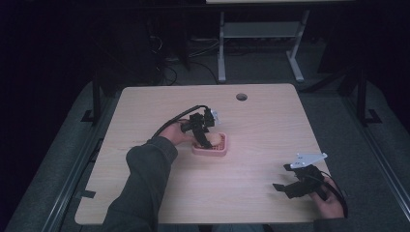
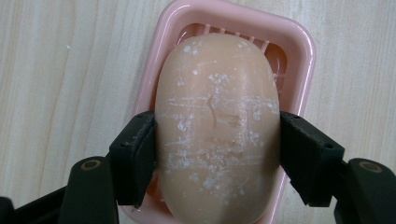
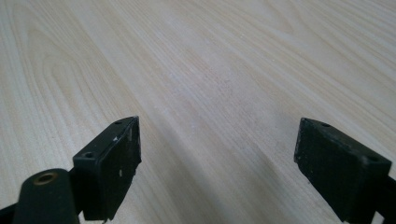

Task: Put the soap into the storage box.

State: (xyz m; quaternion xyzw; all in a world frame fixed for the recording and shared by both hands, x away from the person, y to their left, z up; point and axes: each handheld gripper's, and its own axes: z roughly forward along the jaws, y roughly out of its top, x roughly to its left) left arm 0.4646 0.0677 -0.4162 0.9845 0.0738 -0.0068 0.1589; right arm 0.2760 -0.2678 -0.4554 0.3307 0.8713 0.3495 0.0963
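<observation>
A peach oval bar of soap (image 2: 217,126), scuffed with white marks, sits over a pink slatted soap dish (image 2: 299,51). My left gripper (image 2: 217,154) is shut on the soap, one black pad pressed to each long side. From above, the left gripper (image 1: 203,133) points down into the pink dish (image 1: 218,152) near the table's middle, with the soap (image 1: 212,139) just showing. My right gripper (image 1: 290,181) rests low near the table's front right corner, its jaws wide apart. In its own view the right gripper (image 3: 217,154) has bare wood between its pads.
The light wooden table (image 1: 261,125) has a round cable hole (image 1: 241,96) near its far edge. Beyond it stands a white desk frame (image 1: 261,43) on a dark floor with cables. The person's left sleeve (image 1: 140,188) lies across the front left of the table.
</observation>
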